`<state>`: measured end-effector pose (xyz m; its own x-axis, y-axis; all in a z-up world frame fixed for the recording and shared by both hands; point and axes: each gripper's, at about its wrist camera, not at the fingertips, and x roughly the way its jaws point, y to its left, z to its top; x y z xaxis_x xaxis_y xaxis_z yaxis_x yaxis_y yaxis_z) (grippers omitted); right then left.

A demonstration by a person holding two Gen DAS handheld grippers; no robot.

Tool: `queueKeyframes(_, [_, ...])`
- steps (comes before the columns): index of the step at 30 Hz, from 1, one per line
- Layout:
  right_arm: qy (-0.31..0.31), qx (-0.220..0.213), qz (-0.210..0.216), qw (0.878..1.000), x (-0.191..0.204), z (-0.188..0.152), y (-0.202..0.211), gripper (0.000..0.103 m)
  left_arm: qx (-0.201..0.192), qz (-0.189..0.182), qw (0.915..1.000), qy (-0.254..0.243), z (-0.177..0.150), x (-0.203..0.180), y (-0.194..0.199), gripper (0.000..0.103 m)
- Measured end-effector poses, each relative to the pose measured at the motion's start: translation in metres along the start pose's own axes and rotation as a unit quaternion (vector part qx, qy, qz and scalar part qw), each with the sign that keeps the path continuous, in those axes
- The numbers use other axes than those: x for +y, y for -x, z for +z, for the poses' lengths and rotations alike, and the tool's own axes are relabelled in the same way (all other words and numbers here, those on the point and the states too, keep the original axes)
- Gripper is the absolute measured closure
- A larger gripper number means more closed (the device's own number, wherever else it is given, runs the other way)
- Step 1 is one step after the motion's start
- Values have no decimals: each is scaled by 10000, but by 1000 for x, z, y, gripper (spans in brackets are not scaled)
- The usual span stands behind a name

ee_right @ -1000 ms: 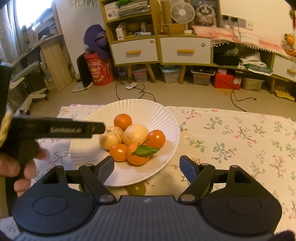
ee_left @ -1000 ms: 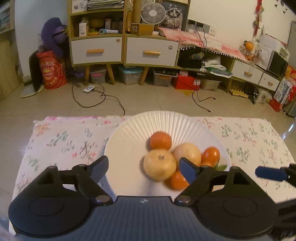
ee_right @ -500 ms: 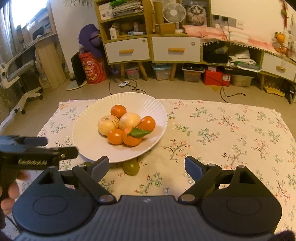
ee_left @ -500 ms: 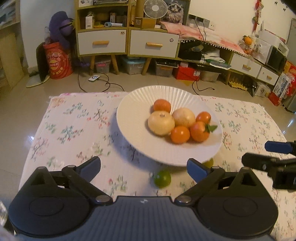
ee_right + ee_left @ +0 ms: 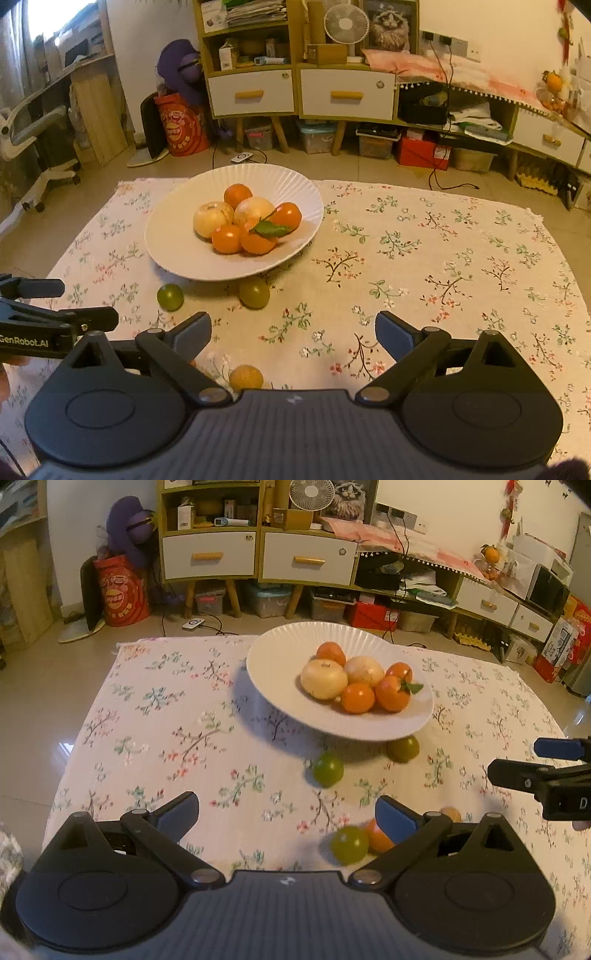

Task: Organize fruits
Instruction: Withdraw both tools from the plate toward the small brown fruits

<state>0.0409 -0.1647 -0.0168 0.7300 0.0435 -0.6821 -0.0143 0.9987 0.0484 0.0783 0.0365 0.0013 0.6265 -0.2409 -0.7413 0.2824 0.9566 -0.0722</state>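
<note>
Left wrist view: the left claw has just been opening and now stands wide, with nothing held between its pads. Ahead, on a desk covered by a floral cloth, a white ribbed plate holds two pale round fruits and four orange ones, one with a green leaf. Loose fruit lies on the cloth outside the plate: a green fruit just in front of it, a darker green fruit at its near rim, and close to the claw a third green fruit touching an orange fruit. The tip of the right claw shows at the right edge.

Right wrist view: the right claw has also just been opening; its jaws stand wide and empty. The same plate sits left of centre, with the two green fruits in front of it. A small yellow-orange fruit lies low between the jaws, untouched.

Judging by this, the work looks about half done: six fruits are gathered on the plate and at least five remain to be collected.
</note>
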Motion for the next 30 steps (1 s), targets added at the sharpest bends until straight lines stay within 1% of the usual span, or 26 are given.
queueKeyframes(4, [223, -19, -38, 9997, 3, -7, 3, 6, 19, -36, 10000, -67, -12, 1, 2, 13])
queueKeyframes(8, [440, -75, 33, 9990, 8, -17, 7, 4, 25, -55, 9999, -114, -22, 2, 3, 13])
queueKeyframes(15, [860, -177, 222, 9959, 14, -39, 7, 4, -87, -191, 9993, -311, -41, 0, 5, 13])
queueKeyframes(22, [867, -120, 339, 9956, 6, -57, 4, 4, -28, -277, 9983, -505, -53, -4, -4, 13])
queueKeyframes(30, [927, -45, 383, 9949, 3, -64, -4, 4, -313, -429, 9960, -716, -56, -11, -15, 14])
